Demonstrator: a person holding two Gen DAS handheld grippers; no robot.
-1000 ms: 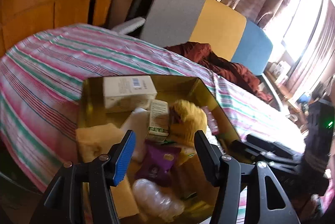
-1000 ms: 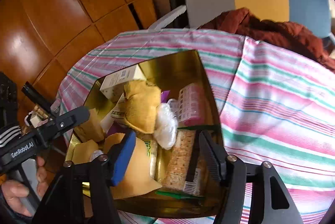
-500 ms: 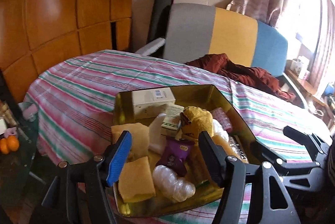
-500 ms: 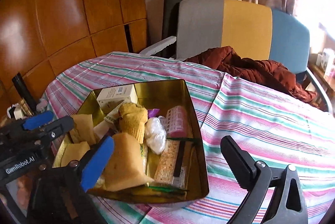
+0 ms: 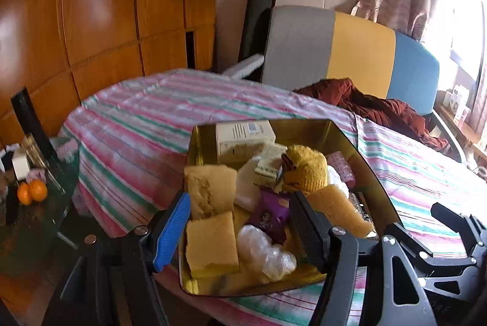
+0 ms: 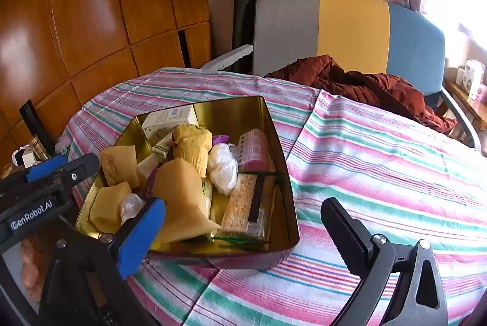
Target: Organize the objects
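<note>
A gold tin (image 5: 359, 149) stands on the striped table, packed with yellow sponges (image 5: 211, 243), a purple packet (image 5: 269, 215), a clear plastic bag (image 5: 264, 250), a white box (image 5: 243, 137) and a yellow knitted piece (image 5: 307, 167). The right wrist view also shows a pink pill box (image 6: 254, 149) and a cracker pack (image 6: 243, 204) in the tin (image 6: 274, 128). My left gripper (image 5: 240, 204) hovers over the tin's near left corner, its jaws opening, gripping nothing. My right gripper (image 6: 243, 204) hangs wide open and holds nothing, just before the tin's near right side.
A pink, green and white striped cloth (image 6: 380, 173) covers the round table. Behind it stands a grey, yellow and blue chair (image 6: 350, 30) with a rust-red garment (image 6: 365, 85). A low side table with oranges (image 5: 32, 192) sits left. A hand (image 6: 30, 265) holds the left gripper.
Both grippers have drawn back and tilted up from the tin, which now shows whole. Both sets of jaws have spread, the right one to very wide.
</note>
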